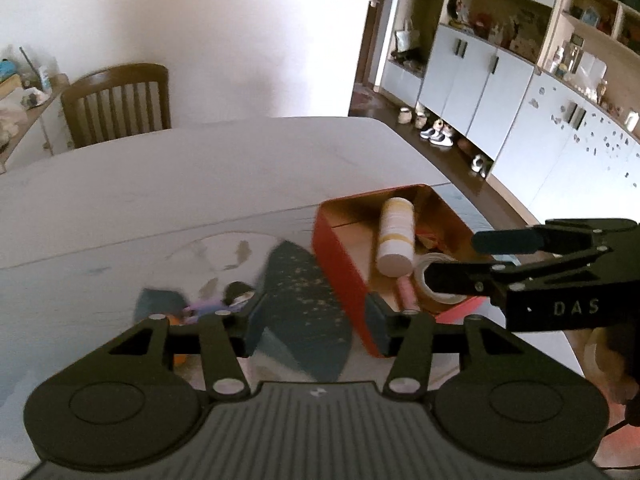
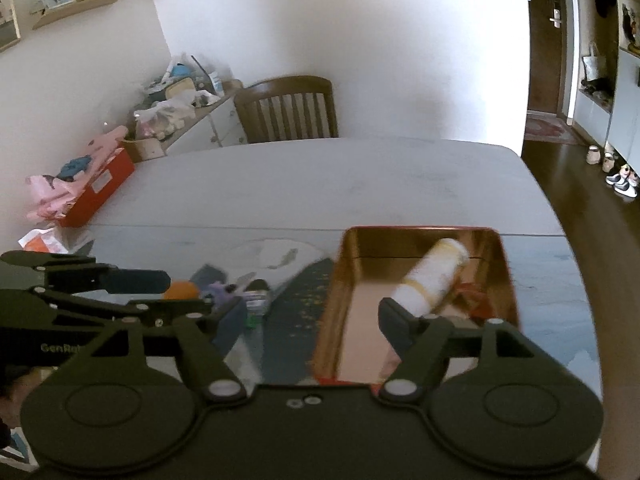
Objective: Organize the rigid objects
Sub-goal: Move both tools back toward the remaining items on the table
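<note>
Red box [image 1: 348, 276] sits on the tabletop [image 1: 200, 184], its long axis running away from both cameras; a white, yellow-banded bottle [image 1: 395, 236] lies along it beside a tape roll [image 1: 434, 280]. Left gripper [image 1: 316, 320] and right gripper [image 2: 316, 320] tilt downward above the near end, jaws parted and holding nothing.

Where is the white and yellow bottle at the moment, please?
In both wrist views the white and yellow bottle lies inside the red box, beside the tape roll.
</note>
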Demonstrator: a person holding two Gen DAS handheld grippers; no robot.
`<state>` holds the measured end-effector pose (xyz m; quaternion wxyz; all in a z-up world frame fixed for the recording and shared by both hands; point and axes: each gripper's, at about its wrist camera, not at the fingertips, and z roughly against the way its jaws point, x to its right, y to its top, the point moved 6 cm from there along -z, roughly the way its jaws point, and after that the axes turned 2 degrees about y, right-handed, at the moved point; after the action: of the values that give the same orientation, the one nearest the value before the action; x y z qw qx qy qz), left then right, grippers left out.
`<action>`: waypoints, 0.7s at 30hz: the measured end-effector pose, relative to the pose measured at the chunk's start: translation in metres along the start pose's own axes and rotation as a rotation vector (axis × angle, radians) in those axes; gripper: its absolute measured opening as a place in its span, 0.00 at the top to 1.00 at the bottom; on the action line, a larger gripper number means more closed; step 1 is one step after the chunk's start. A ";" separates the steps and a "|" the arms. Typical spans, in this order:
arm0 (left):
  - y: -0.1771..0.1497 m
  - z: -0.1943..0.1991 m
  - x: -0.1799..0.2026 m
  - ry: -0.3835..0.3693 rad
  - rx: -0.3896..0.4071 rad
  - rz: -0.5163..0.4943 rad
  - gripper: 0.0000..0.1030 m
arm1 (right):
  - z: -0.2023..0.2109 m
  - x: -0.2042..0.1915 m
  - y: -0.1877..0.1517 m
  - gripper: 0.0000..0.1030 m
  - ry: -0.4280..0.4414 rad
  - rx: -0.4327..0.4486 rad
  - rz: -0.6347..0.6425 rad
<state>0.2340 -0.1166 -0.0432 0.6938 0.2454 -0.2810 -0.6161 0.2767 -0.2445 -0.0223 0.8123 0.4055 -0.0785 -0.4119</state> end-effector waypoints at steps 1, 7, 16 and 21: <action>-0.002 0.003 -0.007 0.004 0.004 0.003 0.49 | -0.001 -0.006 0.000 0.24 0.001 0.001 0.001; -0.017 0.025 -0.054 0.043 0.032 0.026 0.40 | -0.011 -0.041 -0.006 0.16 0.012 0.008 -0.001; -0.041 0.040 -0.122 0.108 0.048 0.076 0.26 | -0.034 -0.082 -0.015 0.03 -0.005 0.001 -0.004; -0.054 0.040 -0.153 0.148 0.056 0.116 0.17 | -0.047 -0.093 -0.020 0.00 -0.023 -0.009 -0.004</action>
<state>0.1551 0.0292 -0.0647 0.7399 0.2928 -0.2597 -0.5471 0.2266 -0.1551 -0.0488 0.8125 0.3970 -0.0850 -0.4183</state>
